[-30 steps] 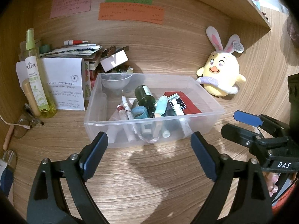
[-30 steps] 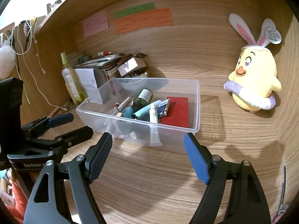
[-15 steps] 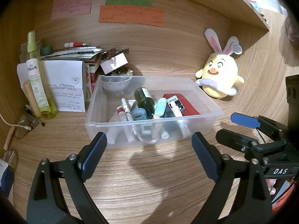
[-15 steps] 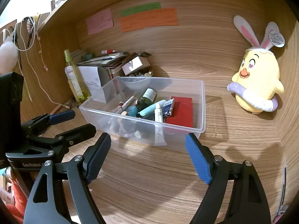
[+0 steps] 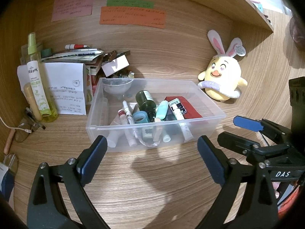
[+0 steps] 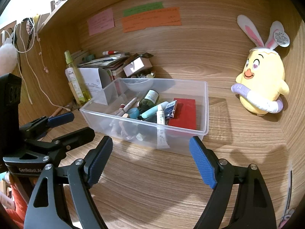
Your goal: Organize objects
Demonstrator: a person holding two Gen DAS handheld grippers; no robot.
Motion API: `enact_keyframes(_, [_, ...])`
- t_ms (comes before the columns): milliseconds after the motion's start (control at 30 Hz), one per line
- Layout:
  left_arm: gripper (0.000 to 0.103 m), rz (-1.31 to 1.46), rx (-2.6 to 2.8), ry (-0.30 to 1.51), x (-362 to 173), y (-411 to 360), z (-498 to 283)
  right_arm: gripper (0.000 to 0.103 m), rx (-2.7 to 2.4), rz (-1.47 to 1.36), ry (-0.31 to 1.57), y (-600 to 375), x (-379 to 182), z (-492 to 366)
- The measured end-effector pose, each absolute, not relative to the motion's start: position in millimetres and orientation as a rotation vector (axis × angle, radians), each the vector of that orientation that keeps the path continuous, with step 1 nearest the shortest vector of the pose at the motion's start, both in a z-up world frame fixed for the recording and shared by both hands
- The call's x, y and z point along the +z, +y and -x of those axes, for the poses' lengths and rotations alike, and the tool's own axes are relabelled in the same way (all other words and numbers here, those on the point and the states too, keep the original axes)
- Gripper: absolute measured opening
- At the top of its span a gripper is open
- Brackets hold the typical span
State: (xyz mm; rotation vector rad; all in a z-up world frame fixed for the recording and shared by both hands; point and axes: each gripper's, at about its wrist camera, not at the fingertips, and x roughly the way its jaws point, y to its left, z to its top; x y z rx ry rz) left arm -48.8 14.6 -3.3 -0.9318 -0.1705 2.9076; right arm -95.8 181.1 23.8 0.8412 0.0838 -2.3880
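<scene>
Nothing on the tabletop (image 5: 152, 181) has shifted since a second ago; only the claws spread a bit wider. Left to right: a green spray bottle (image 5: 37, 80) stands upright beside a folded paper note (image 5: 65, 87), with a messy pile of papers (image 5: 80, 56) behind it against the back wall. At center sits the clear bin (image 5: 152, 133), already loaded with small stuff: a dark green bottle (image 5: 145, 100), a mint tube (image 5: 162, 109), a tape roll (image 5: 140, 116) and a red packet (image 5: 187, 108), dumped loosely, probably just to gather them. Well apart on the right a plush chick (image 5: 222, 82) leans at the wall. Left claw (image 5: 152, 158) hangs short of the bin's front wall, jaws opening, nothing between them. Right claw (image 6: 150, 162) is spread wide too, empty, also aimed at the bin. Looks like the next pick isn't chosen yet.
</scene>
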Motion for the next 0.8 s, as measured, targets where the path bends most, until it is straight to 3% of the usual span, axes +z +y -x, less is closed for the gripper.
enact_keyframes(800, [0.099, 0.953, 2.917, -0.172, -5.1, 18.9, 48.7, 0.081, -2.388, -0.855, 0.078, 184.5, 22.7, 99.3])
